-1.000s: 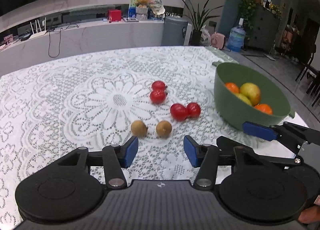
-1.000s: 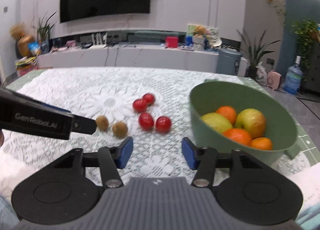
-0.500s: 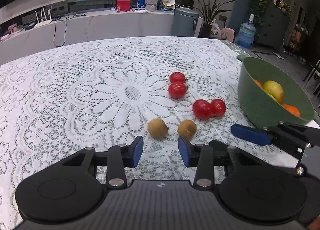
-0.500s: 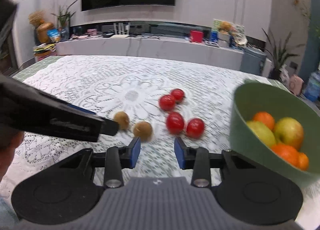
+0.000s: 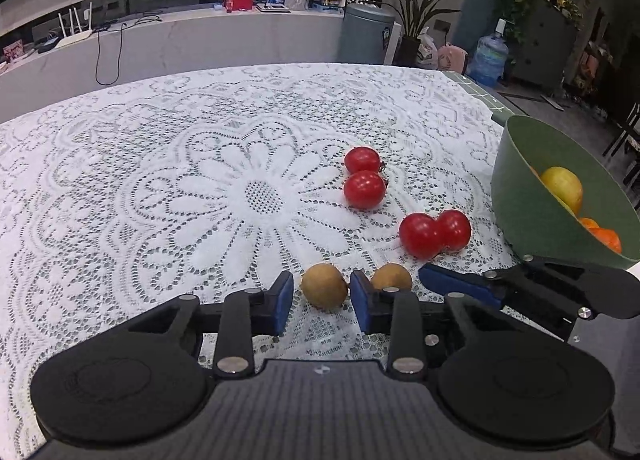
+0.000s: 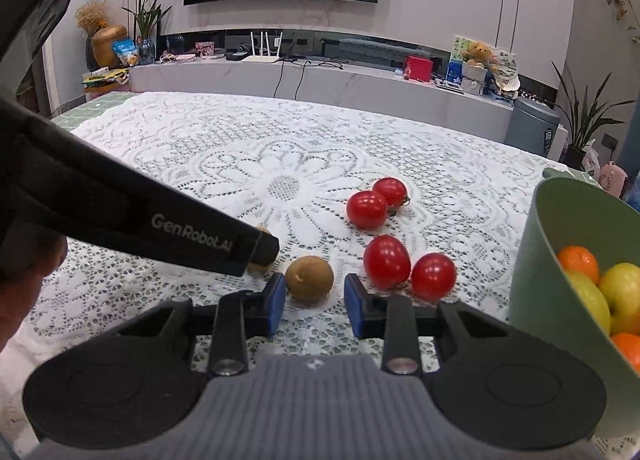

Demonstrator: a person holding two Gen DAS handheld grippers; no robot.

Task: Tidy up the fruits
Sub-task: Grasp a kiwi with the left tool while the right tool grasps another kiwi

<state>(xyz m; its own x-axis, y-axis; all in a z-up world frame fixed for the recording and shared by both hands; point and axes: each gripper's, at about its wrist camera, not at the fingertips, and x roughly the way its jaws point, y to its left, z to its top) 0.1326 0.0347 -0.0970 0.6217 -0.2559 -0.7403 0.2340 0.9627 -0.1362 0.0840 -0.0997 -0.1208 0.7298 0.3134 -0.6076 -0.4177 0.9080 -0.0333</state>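
A: While both grippers sit low over the lace tablecloth [image 5: 160, 179], what is the state of each?

B: The left gripper [image 5: 321, 302] is spread, its 2 blue pads flanking the left brown fruit [image 5: 324, 286] with a gap on each side. No contact is visible. The right gripper [image 6: 315, 302] is likewise spread, just short of the right brown fruit [image 6: 309, 278], which lies ahead of its pads.

A: How do the 2 tools relate?

B: They are side by side. In the left wrist view, 1 finger [image 5: 460, 286] of the right tool reaches in beside the second brown fruit. In the right wrist view, the left tool's black arm [image 6: 140, 232] crosses from the left and hides most of the other brown fruit.

A: Where is the remaining fruit?

B: 4 red tomatoes lie on the cloth in 2 touching pairs: the far pair [image 5: 363, 179] and the near pair [image 5: 434, 234]. The green bowl [image 5: 528, 211] stands at the right, holding oranges [image 6: 578, 262] and yellow-green apples [image 6: 622, 292].
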